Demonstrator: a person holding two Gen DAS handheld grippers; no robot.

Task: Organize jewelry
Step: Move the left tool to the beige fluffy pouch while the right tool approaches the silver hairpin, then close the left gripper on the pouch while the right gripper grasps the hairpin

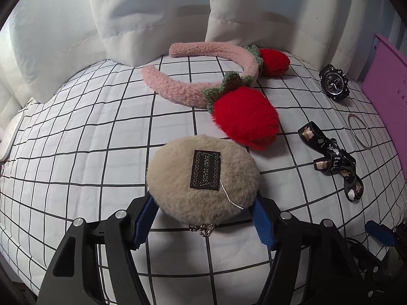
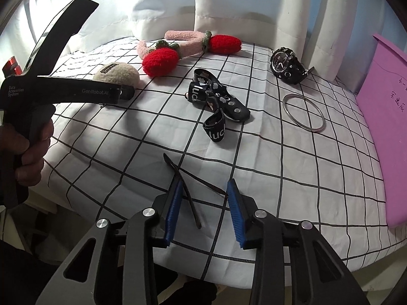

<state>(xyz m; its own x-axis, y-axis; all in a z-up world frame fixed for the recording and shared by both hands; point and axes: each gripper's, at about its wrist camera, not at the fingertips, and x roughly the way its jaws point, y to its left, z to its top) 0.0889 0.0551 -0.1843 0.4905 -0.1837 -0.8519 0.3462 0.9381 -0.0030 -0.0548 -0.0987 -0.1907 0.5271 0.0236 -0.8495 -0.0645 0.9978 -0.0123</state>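
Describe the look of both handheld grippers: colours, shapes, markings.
Both are matte black plastic with silver pivot bolts and ribbed blue pads on the fingers. The left gripper shows, from the right wrist view, a pistol-style handle, white "GenRobot.AI" and "Data Acquisition System" lettering, and a red part at its rear. The right gripper matches.
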